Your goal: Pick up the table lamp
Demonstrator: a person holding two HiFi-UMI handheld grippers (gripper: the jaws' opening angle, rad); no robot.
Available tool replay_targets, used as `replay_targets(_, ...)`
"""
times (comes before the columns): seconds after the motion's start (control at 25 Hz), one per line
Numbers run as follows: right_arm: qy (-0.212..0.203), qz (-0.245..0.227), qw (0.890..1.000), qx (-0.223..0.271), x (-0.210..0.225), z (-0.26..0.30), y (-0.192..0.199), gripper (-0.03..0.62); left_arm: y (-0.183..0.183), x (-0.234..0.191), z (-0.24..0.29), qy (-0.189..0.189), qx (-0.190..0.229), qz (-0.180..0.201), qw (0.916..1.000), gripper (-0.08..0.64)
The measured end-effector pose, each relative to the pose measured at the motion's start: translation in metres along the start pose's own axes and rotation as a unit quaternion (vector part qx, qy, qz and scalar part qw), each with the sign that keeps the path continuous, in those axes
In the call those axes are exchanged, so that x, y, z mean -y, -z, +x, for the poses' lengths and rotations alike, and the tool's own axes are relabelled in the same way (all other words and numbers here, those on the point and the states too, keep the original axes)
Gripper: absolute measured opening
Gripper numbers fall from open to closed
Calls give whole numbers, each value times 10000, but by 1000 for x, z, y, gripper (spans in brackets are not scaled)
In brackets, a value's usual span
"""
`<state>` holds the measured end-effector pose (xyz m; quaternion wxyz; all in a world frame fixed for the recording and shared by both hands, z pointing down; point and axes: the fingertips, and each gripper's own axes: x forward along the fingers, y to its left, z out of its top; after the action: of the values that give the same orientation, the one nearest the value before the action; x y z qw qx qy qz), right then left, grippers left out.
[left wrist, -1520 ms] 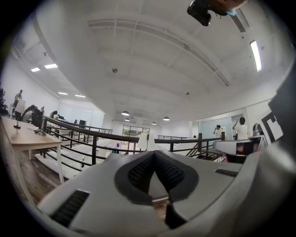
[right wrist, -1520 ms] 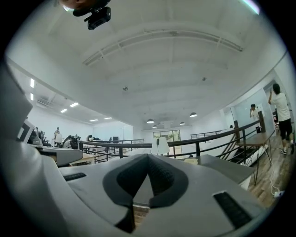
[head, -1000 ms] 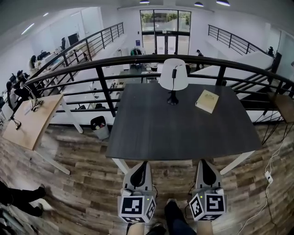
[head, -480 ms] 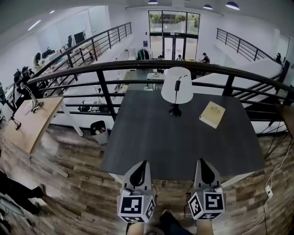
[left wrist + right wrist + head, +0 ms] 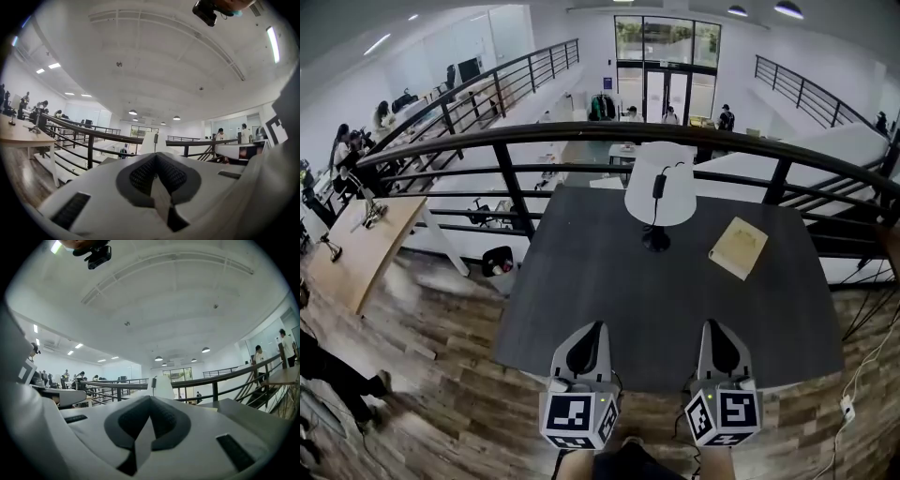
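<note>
The table lamp (image 5: 660, 183) stands upright at upper centre, well above the left hand-held gripper (image 5: 591, 333) and right hand-held gripper (image 5: 715, 330), both closed, empty, about equally near.

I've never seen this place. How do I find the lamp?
Look for the big dark table beside the black railing. Near its far edge stands the table lamp, left of a flat tan book. It's the only upright thing there, with a white shade and a small black base.

Head view steeply down on table (image 5: 609, 300), gripper views level, all sharing lamp (image 5: 677, 202)
</note>
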<state>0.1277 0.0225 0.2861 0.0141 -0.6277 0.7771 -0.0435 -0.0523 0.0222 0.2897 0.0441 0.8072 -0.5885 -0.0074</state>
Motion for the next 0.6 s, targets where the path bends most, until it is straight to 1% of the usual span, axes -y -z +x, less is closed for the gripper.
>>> replay_targets(0.2, 2, 129, 9999, -71, 14, 14, 7, -6, 4, 5, 18, 18, -96, -13, 10000, 14)
replay_targets(0.36, 18, 201, 9997, -109, 18, 28, 14, -6, 11, -1, 31, -12, -222, -18, 9998, 14)
replay_targets(0.6, 65, 257, 9995, -167, 24, 61, 20, -6, 17, -10, 65, 132, -300, -21, 9995, 14)
